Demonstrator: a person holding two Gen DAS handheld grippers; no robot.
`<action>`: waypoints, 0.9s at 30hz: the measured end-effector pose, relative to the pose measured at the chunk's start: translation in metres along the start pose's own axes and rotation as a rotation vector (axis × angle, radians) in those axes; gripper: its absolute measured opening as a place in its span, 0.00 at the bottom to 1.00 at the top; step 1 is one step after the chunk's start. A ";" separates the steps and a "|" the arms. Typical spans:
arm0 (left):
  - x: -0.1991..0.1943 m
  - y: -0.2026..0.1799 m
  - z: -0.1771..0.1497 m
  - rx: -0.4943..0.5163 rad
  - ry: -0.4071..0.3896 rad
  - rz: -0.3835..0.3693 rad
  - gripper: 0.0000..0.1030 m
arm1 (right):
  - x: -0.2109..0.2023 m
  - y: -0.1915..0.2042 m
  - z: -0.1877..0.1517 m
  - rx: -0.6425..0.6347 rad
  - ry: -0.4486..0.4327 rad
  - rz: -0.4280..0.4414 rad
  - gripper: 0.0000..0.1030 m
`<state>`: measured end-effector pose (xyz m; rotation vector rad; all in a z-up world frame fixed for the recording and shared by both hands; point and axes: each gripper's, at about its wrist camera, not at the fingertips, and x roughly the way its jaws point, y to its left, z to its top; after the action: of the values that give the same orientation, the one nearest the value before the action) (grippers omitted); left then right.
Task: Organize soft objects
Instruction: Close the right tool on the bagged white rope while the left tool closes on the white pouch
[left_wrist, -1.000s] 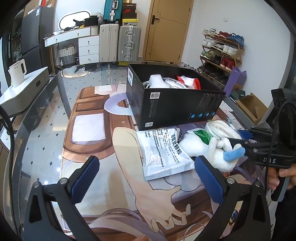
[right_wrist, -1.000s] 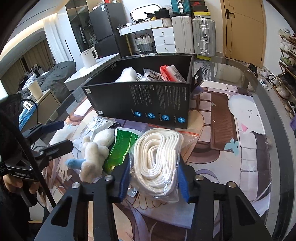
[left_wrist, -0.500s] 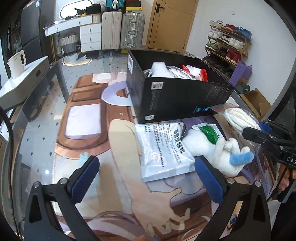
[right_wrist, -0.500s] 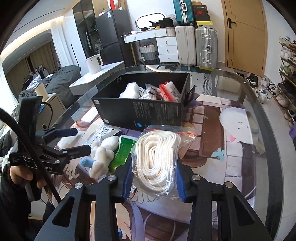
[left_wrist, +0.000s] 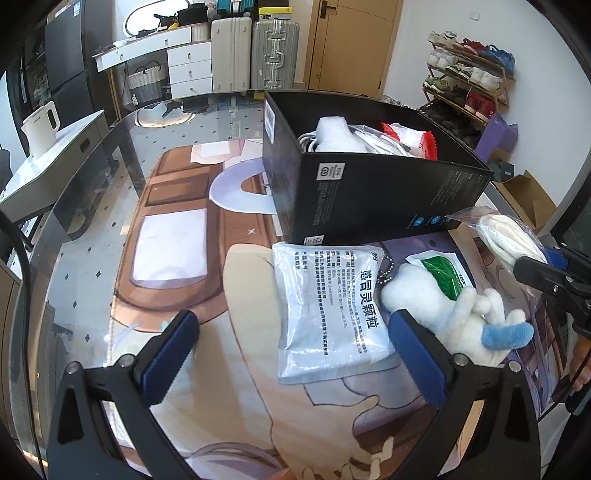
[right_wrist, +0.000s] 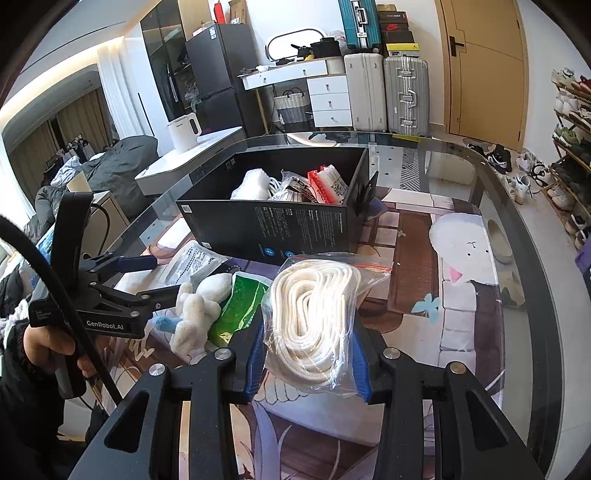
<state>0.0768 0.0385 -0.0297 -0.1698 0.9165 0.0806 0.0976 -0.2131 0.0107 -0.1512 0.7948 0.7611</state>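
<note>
My right gripper (right_wrist: 308, 356) is shut on a clear bag of white rope (right_wrist: 314, 306) and holds it above the table, in front of the black box (right_wrist: 280, 229). The rope bag also shows in the left wrist view (left_wrist: 506, 236) at the right edge. The box (left_wrist: 369, 195) holds several white and red soft packs. My left gripper (left_wrist: 295, 350) is open and empty above a white medicine pouch (left_wrist: 328, 306). A white plush toy (left_wrist: 454, 317) with a blue tail lies beside a green packet (left_wrist: 443, 273).
The table is glass over a cartoon mat (left_wrist: 177, 236), with a rounded edge at the left. Suitcases (right_wrist: 388, 92), a dresser, a door and a shoe rack (left_wrist: 469, 74) stand behind it. A white kettle (left_wrist: 40, 125) sits on a side counter.
My right gripper has lifted the rope bag up and back from the table. My left gripper has risen slightly and stays open.
</note>
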 end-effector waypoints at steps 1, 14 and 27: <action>0.000 0.000 0.000 0.001 0.001 -0.002 1.00 | 0.000 0.000 0.000 0.000 0.000 -0.001 0.38; 0.007 -0.009 0.009 0.011 0.015 -0.010 1.00 | 0.000 -0.003 0.000 0.002 -0.004 -0.001 0.38; 0.007 -0.010 0.006 0.050 0.020 0.031 0.96 | 0.000 -0.004 -0.001 0.005 -0.007 -0.001 0.38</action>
<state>0.0869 0.0301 -0.0304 -0.1102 0.9399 0.0850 0.0995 -0.2166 0.0095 -0.1450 0.7901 0.7579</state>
